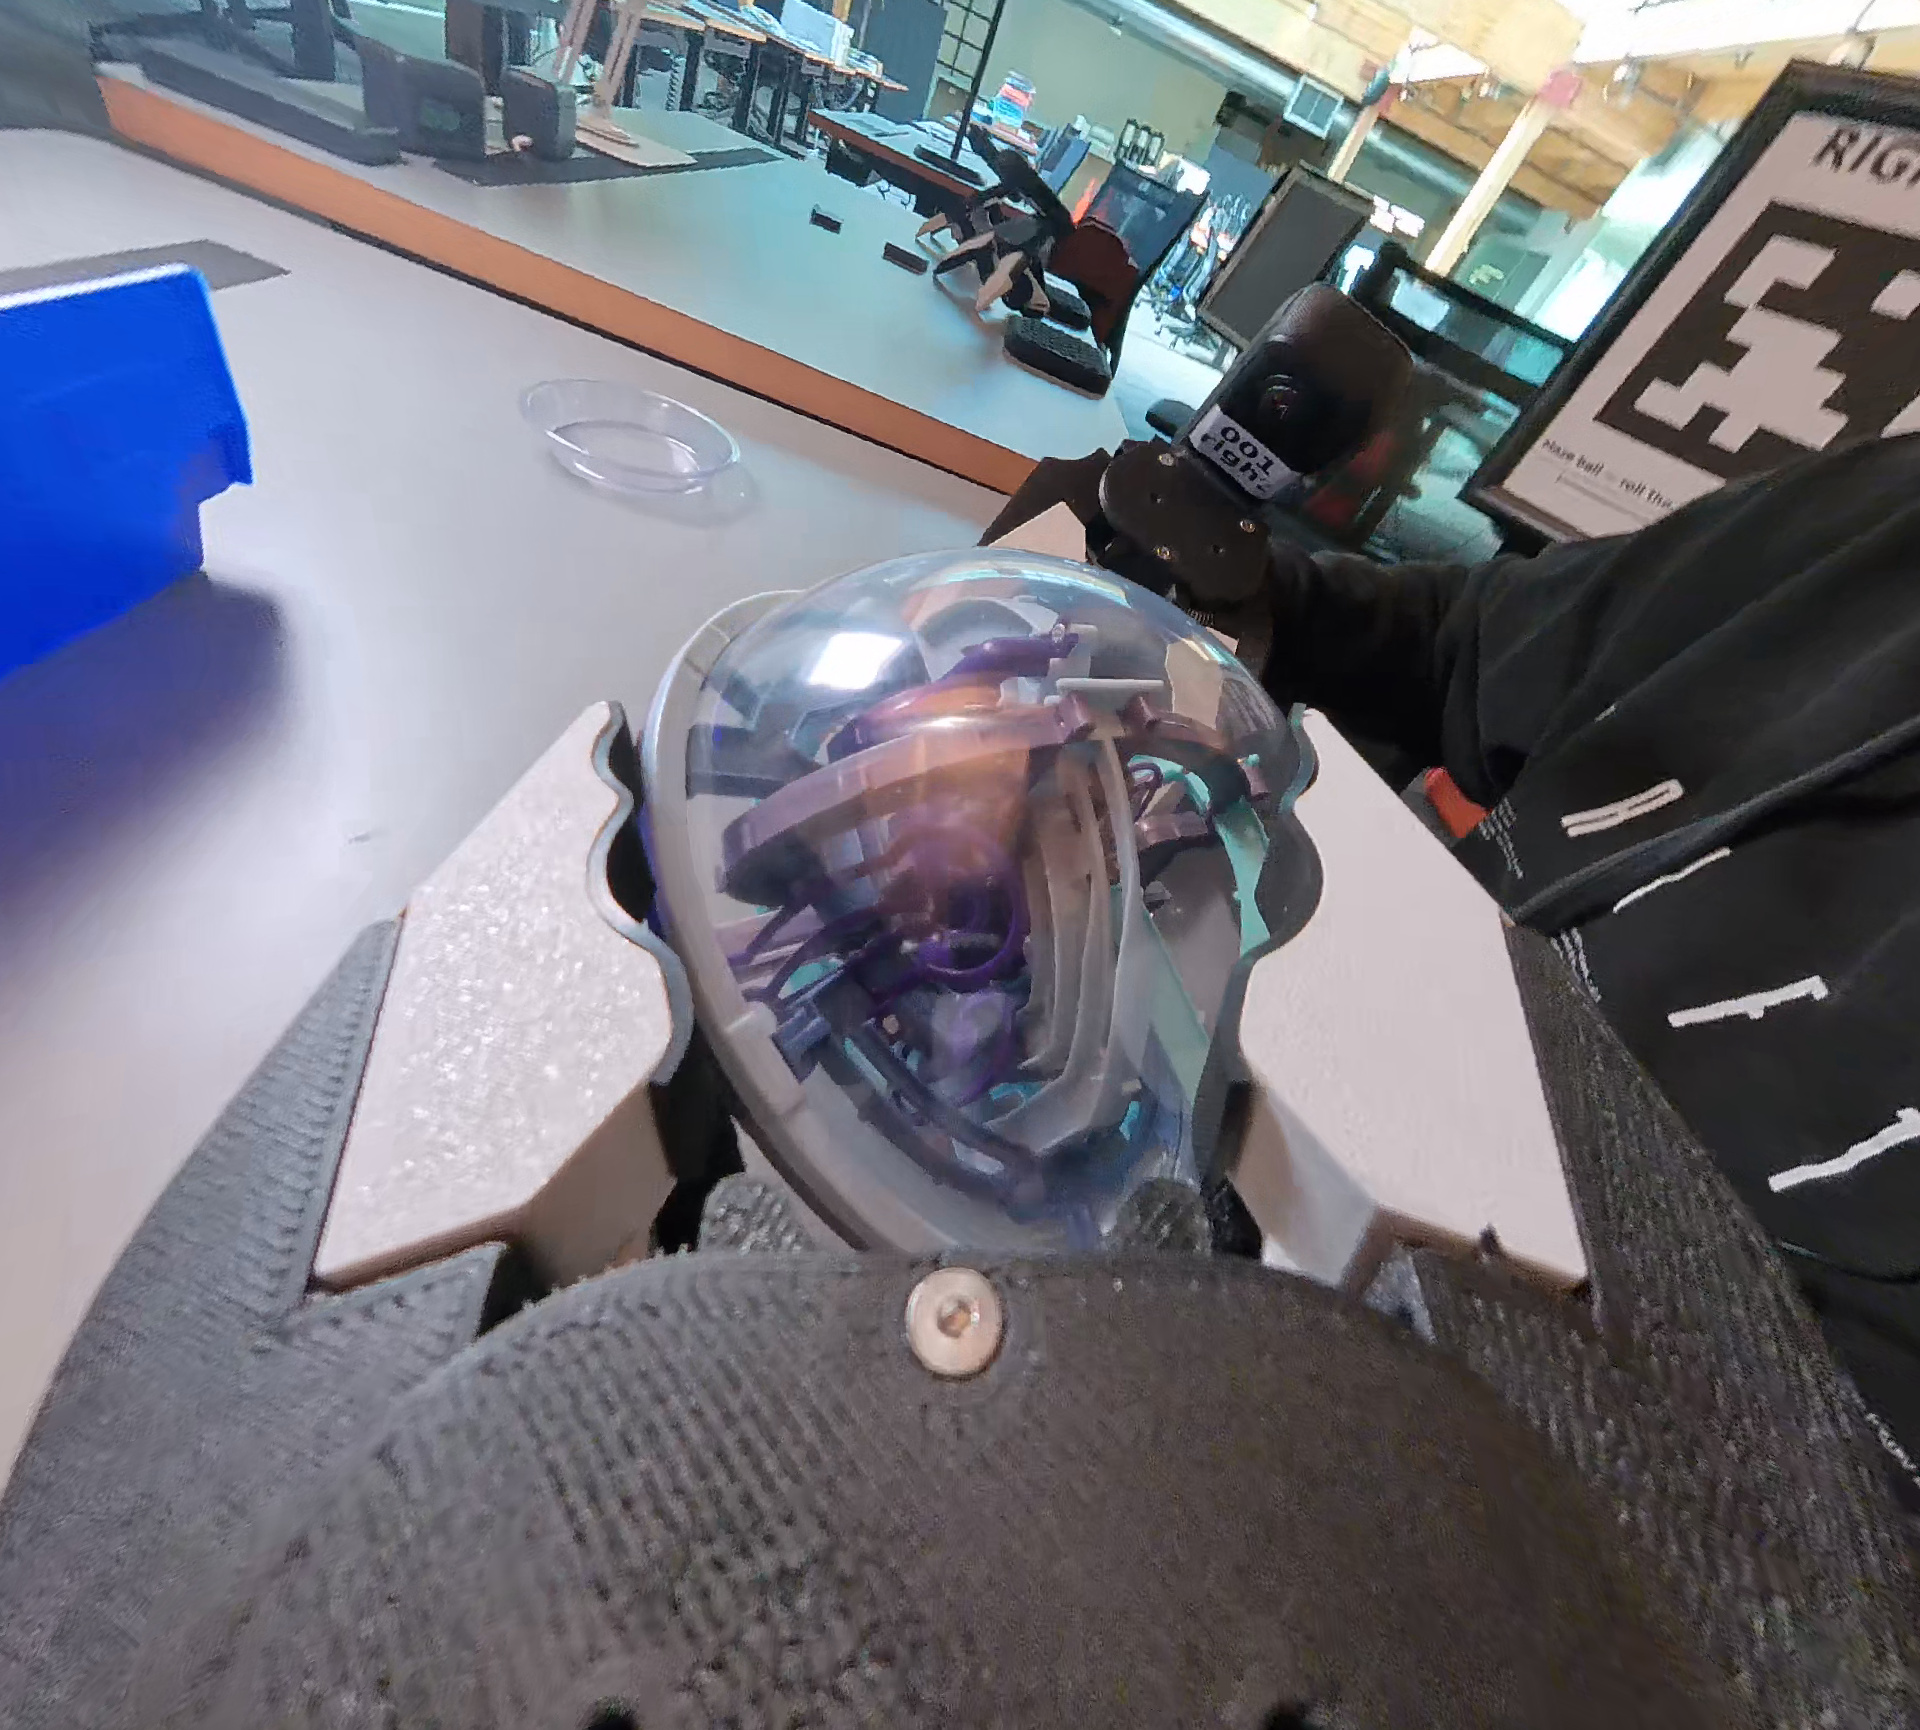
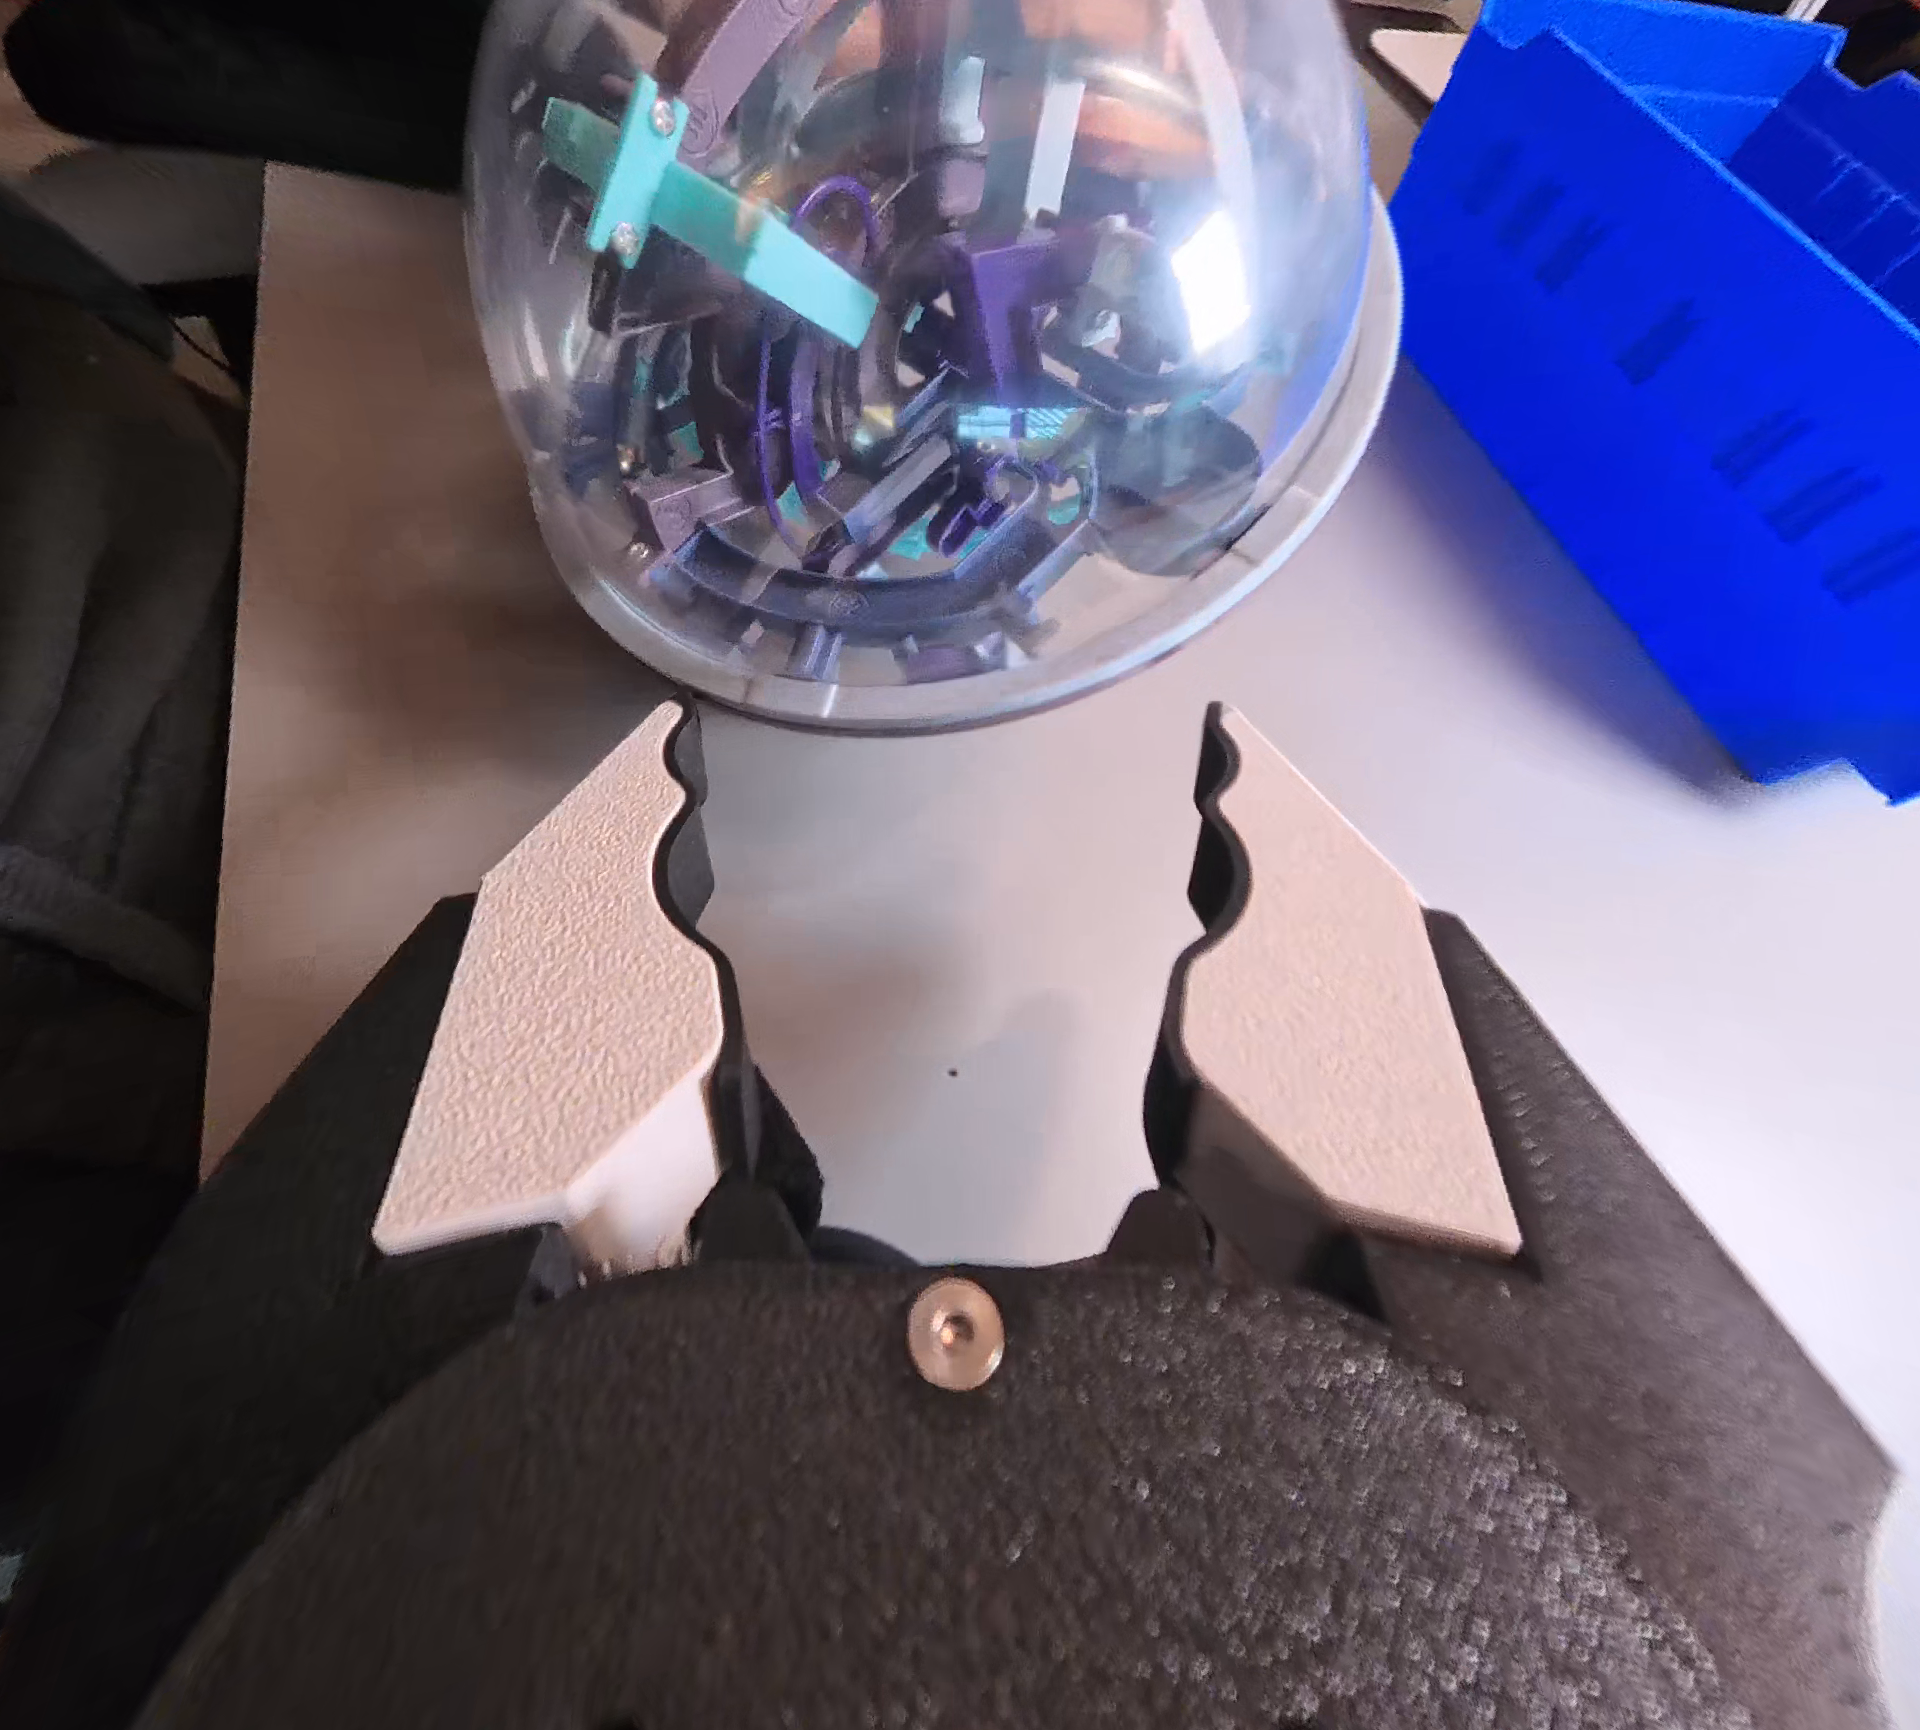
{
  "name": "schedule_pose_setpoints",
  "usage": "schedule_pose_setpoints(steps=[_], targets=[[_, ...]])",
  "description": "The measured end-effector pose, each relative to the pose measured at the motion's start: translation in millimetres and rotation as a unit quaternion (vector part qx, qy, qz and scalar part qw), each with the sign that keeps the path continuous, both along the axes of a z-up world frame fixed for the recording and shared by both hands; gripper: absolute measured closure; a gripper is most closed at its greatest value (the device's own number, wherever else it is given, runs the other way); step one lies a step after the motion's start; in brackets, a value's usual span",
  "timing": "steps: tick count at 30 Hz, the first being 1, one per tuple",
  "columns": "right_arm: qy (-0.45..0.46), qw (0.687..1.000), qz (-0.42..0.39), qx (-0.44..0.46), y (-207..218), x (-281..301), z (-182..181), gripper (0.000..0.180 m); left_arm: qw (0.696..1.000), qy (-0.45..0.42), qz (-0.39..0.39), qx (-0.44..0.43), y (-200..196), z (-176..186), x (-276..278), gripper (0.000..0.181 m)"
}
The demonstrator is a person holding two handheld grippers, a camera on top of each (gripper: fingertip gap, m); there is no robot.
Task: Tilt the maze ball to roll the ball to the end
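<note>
The left gripper is clamped on the maze ball, which sits between its jaws. The right gripper has its jaws apart, the ball just beyond their tips, above the table.

Maze ball beyond spread hand-held gripper

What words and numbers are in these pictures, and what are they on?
I won't read out the writing, only say where it is.
Framed sign: large letters, a black-and-white block pattern, and a small line beneath.
White sticker on the black camera: short printed text.
Dark sleeve: white marks.
Maze ball: tiny raised marks on the tracks, too small to read.
</note>
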State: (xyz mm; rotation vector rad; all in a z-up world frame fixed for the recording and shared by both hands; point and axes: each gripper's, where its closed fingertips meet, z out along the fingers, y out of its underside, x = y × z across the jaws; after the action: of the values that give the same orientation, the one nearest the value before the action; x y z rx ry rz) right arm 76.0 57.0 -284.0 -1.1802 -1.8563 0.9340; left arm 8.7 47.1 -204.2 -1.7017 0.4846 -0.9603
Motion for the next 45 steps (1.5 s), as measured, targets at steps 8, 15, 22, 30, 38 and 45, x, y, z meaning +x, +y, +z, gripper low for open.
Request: schedule_pose_setpoints(steps=[8,15,22,30,38,45], targets=[[0.003,0.998,-0.058,0.019,17.1,1.3,7.0,0.094,0.998,-0.046,0.029,-0.031,8.1,-3.5,-20.1,0.062],[0.021,0.996,-0.069,0.052,6.2,9.7,19.5,0.092,0.997,-0.055,0.037,-0.036,9.0,-4.2,-23.1,0.061],[0.032,0.994,-0.067,0.076,-1.3,0.0,15.9,0.087,0.997,-0.054,0.039,-0.039,10.4,-4.1,-22.4,0.061],[0.046,0.996,-0.054,0.062,-2.4,-7.2,10.9,0.087,0.998,-0.053,0.03,-0.035,11.4,-3.3,-19.6,0.061],[0.068,0.993,-0.046,0.081,-5.3,-6.9,10.3,0.09,0.999,-0.05,0.008,-0.015,8.9,-1.7,-16.0,0.062],[0.079,0.988,-0.049,0.12,-6.6,-6.1,8.7,0.095,0.999,-0.045,-0.007,0.015,4.6,1.0,-13.2,0.062]])
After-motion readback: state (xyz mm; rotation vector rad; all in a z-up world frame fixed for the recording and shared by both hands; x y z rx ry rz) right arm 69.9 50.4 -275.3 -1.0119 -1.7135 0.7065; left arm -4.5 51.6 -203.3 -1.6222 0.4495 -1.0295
